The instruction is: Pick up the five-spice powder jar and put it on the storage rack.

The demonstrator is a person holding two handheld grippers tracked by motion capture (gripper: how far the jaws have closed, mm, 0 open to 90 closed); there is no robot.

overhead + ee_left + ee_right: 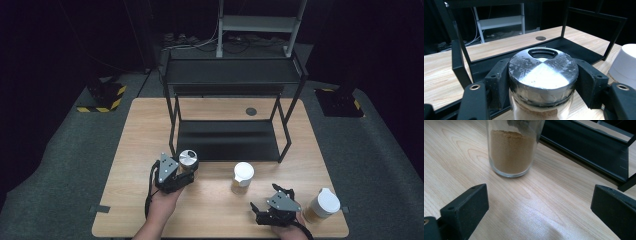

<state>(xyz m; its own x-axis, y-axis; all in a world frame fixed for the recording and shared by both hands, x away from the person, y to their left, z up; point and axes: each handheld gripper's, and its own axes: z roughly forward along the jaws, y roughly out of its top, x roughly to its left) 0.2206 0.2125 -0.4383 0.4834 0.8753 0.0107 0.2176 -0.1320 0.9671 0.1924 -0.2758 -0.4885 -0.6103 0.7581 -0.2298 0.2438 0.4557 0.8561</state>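
Observation:
A glass jar with a silver metal lid [188,158] [543,72] and brown powder inside is clamped between the jaws of my left gripper [186,172] [541,82], just in front of the black shelf rack's [227,141] lower tray. My right gripper [271,201] [539,210] rests near the table's front edge with its jaws wide apart and nothing between them. Ahead of it stands a white-lidded jar of brown powder [243,177] [512,150] on the wood.
A third jar with a white lid [322,205] stands at the front right corner. The two-tier black rack takes up the table's middle and back. A round grommet [251,111] [540,38] sits in the tabletop behind the rack.

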